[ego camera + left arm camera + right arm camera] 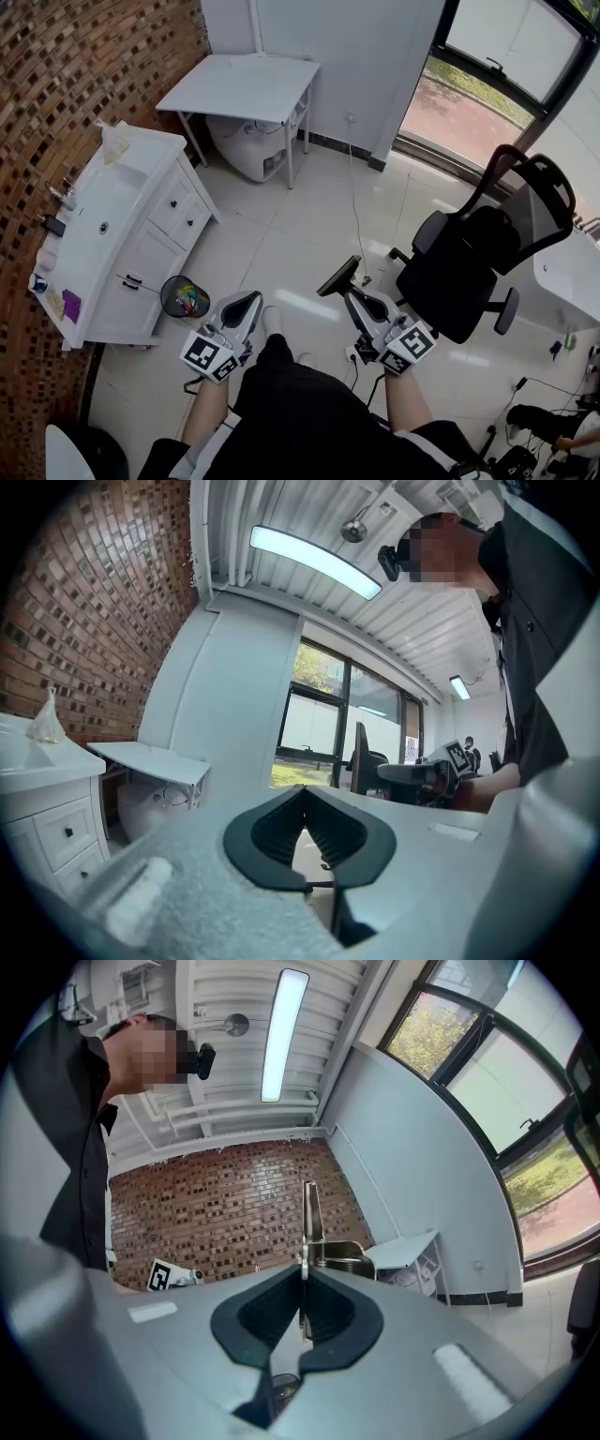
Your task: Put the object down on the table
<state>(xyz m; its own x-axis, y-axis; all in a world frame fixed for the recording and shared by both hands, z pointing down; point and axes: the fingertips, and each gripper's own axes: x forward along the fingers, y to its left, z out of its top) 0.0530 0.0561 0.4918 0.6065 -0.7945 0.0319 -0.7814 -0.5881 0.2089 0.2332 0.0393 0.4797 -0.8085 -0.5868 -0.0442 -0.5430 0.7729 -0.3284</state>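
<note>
Right gripper: jaws pressed together on a thin flat object, which stands edge-on straight up out of the tips in the right gripper view.
Object: in the head view it shows as a dark flat piece jutting up and left from the right gripper, at lower centre of the frame, over bare floor; what it is I cannot tell.
Left gripper: jaw tips meet, with nothing between them; it sits at lower left of centre in the head view.
Table: white, at the upper middle of the head view, well apart from both grippers; its top looks bare.
Other surface: a white vanity counter runs along the brick wall at the left.
Step in hand: carrying, as I judge it; the object is held aloft and not yet near the table.
Next move: likely bring the right gripper over the tabletop, lower the piece until it rests flat, then spread the jaws. The thin piece could tip if let go on edge.
</note>
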